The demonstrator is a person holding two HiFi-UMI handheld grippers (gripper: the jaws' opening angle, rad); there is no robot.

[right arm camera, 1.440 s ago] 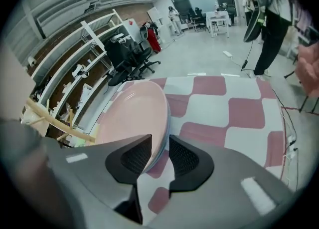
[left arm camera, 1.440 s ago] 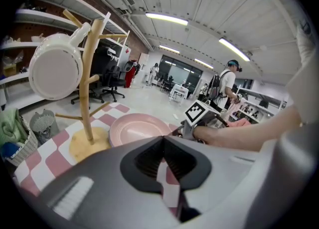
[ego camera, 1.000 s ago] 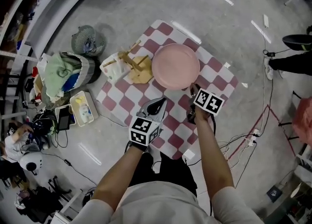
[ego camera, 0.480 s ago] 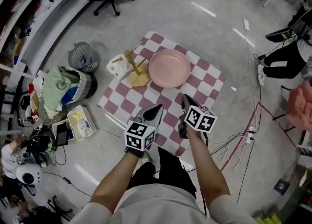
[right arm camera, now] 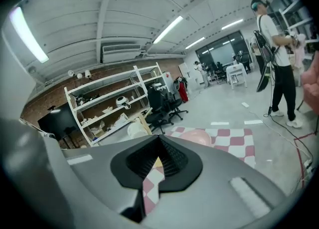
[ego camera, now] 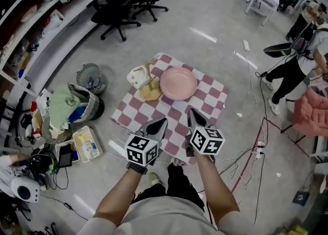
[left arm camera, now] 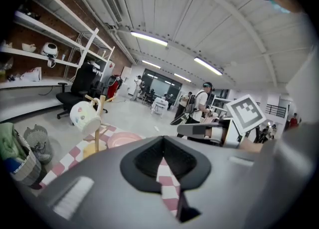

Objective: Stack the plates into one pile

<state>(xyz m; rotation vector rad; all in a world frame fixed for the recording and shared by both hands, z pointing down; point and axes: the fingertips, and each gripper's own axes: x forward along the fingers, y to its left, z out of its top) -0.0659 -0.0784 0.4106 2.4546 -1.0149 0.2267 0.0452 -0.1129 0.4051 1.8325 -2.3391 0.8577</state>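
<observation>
Smooth glossy pink plate [ego camera: 178, 83], matt checked cloth [ego camera: 209, 93], wooden mug stand [ego camera: 150, 92].

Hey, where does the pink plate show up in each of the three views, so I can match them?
Head view: the pink plate lies at upper centre, on the far part of the checked cloth.
Left gripper view: the plate shows left of centre, just above the jaws.
Right gripper view: the plate shows right of centre, just above the jaws.
Shared landmark: the white mug on its wooden stand, left of the plate in every view.
</observation>
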